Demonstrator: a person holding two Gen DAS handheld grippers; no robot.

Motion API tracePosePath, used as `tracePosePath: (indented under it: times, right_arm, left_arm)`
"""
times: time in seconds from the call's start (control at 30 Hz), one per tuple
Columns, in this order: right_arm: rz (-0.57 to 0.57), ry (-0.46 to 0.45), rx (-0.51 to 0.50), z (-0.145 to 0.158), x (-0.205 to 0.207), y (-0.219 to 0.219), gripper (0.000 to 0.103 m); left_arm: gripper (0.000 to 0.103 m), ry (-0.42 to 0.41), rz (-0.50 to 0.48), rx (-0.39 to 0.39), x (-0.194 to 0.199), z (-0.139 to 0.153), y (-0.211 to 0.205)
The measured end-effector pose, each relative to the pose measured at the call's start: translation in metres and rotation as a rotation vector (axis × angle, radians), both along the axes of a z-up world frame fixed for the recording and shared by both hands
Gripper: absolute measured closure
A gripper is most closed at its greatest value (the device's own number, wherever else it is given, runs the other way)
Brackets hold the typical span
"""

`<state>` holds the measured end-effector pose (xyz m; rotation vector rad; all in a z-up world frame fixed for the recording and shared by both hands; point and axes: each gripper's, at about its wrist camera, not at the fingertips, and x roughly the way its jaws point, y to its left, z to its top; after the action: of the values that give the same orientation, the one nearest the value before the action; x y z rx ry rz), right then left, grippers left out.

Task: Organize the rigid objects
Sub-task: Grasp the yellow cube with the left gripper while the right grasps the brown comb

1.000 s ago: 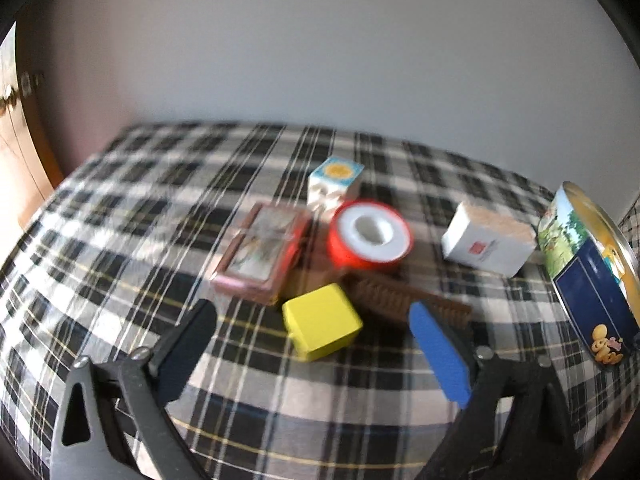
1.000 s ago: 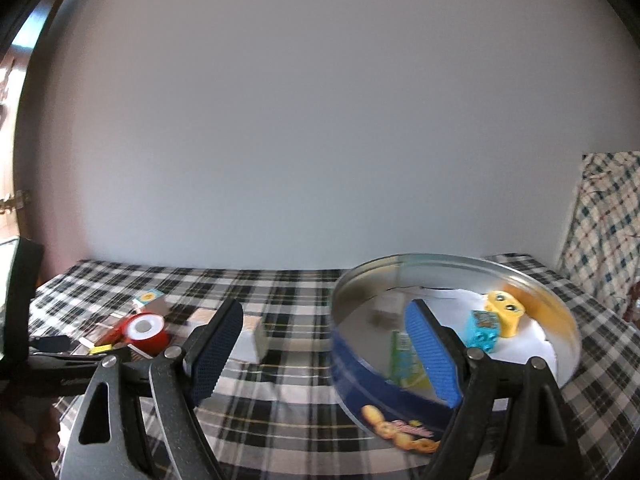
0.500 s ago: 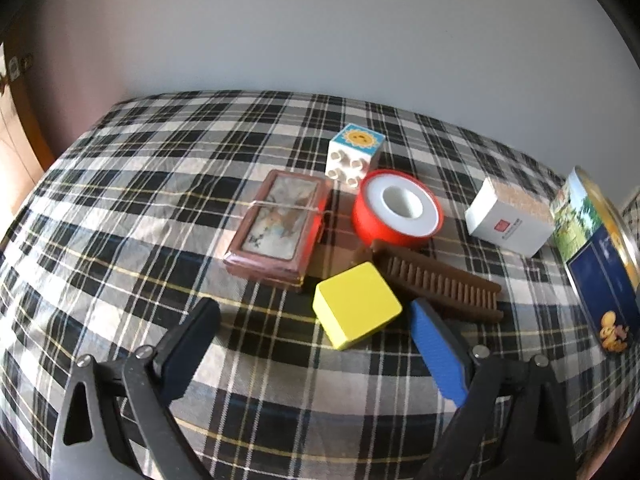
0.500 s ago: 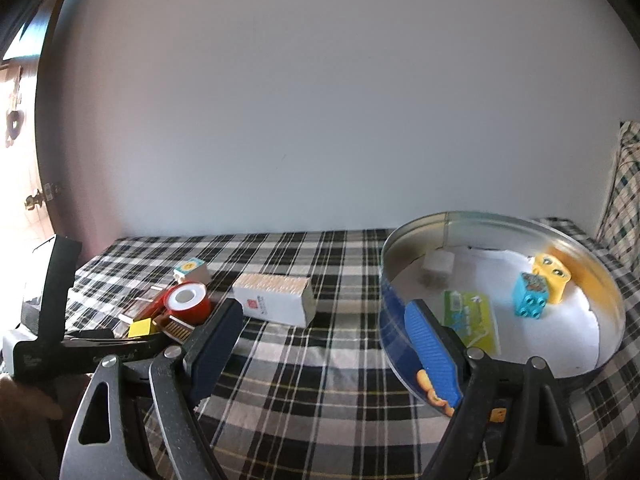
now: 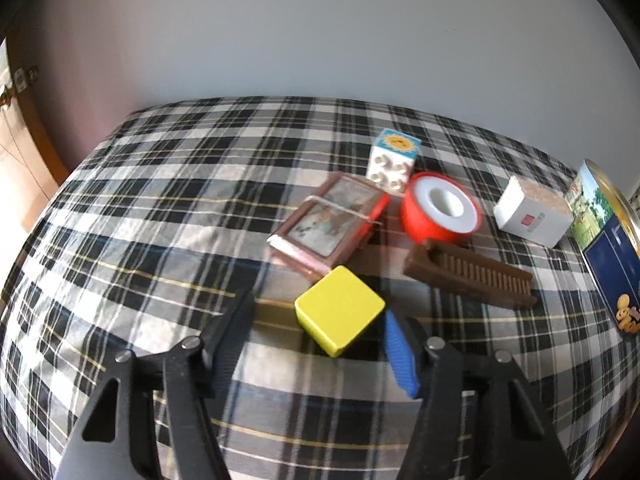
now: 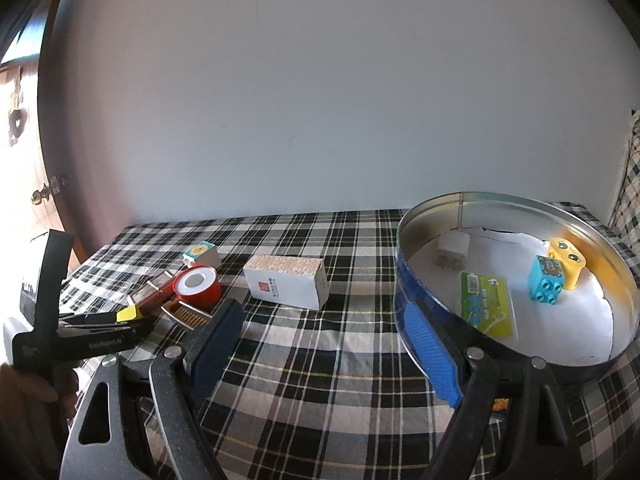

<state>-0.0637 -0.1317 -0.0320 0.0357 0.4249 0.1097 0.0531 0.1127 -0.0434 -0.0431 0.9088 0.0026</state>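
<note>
On the plaid-covered bench [image 5: 152, 216], the left gripper [image 5: 316, 344] hangs spread around the near edge of the yellow block [image 5: 340, 310], pads apparently not yet touching it. This looks like the pick-up step. Next it should close squarely on the block and carry it to the round tin [image 6: 608, 240]. Over to the right, the right gripper [image 6: 324, 344] waits, spread and empty, beside the tin.

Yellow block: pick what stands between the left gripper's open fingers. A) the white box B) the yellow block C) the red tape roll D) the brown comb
B: in the left wrist view the yellow block sits between the open fingers of the left gripper, not yet clamped.
</note>
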Motion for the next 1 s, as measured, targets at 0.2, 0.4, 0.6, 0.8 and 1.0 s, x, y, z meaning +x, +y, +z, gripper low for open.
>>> tracePosePath:
  times: [0.2,0.4,0.6,0.8,1.0]
  right_arm:
    - [0.046,0.052,-0.009,-0.004,0.008,0.007,0.018]
    - [0.185,0.191,-0.026,-0.018,0.039,0.028,0.018]
    - [0.299,0.219,-0.134,-0.023,0.06,0.073,0.018]
    - [0.373,0.203,-0.301,-0.027,0.081,0.122,0.018]
    - [0.409,0.308,-0.362,-0.042,0.099,0.139,0.036]
  left_arm:
    - [0.068,-0.011,-0.009,0.004,-0.001,0.0,0.004]
    - [0.075,-0.011,-0.029,-0.006,-0.003,0.0,0.007]
    - [0.075,-0.01,-0.063,-0.073,-0.003,0.0,0.026]
    - [0.075,-0.018,-0.07,-0.027,-0.001,-0.001,0.023]
    - [0.075,-0.021,-0.068,-0.011,-0.002,-0.001,0.022]
